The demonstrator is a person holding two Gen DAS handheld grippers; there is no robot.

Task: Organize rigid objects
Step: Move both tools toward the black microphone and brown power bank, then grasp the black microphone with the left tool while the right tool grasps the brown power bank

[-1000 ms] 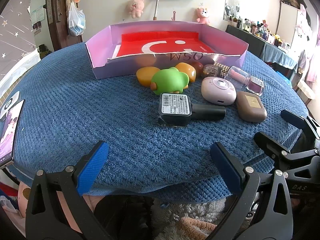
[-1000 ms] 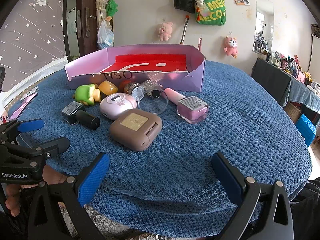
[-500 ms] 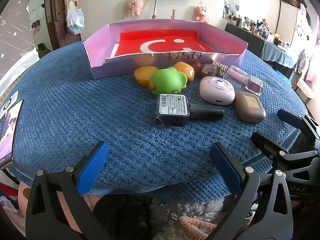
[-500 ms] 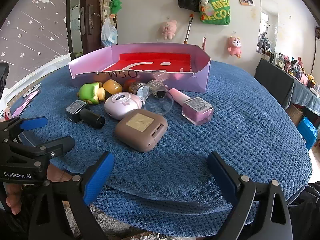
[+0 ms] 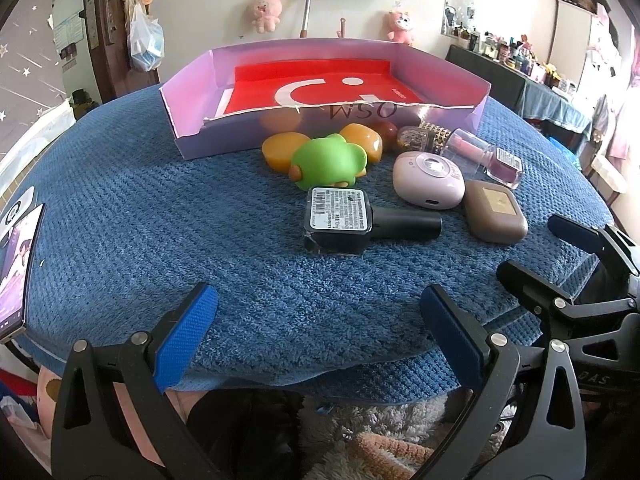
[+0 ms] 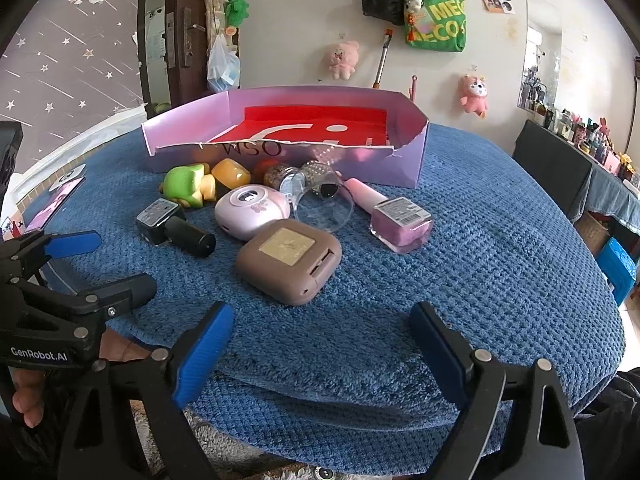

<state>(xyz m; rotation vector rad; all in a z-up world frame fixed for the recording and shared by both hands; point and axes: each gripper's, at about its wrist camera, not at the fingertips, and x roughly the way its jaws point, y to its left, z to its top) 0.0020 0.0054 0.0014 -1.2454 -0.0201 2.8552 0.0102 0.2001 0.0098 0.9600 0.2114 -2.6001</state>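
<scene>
From the left wrist camera, the left gripper (image 5: 318, 334) hangs over the near edge of a blue towel-covered table (image 5: 120, 208), its blue-padded jaws spread wide with nothing between them. Beyond it, mid-table, lies a dark nail polish bottle (image 5: 352, 222) on its side, label up. Just behind sit a green toy (image 5: 328, 162), two orange pieces partly hidden by it, a pink round case (image 5: 428, 180) and a brown case (image 5: 494, 210). A shallow purple box (image 5: 320, 88) with a red sheet inside stands at the far side; small beaded things in front of it are hard to make out. A phone (image 5: 16, 272) is cut off at the left edge. The right gripper (image 5: 560, 256) shows only in part at the right.

From the right wrist camera, the right gripper (image 6: 320, 340) is also spread, holding nothing; its jaws have just been closing a little. The brown case (image 6: 290, 264) lies nearest, then a clear tumbler (image 6: 322, 196) on its side and a pink polish bottle (image 6: 392, 218). A person's hand (image 6: 28, 396) at the lower left is mostly hidden behind the left gripper.
</scene>
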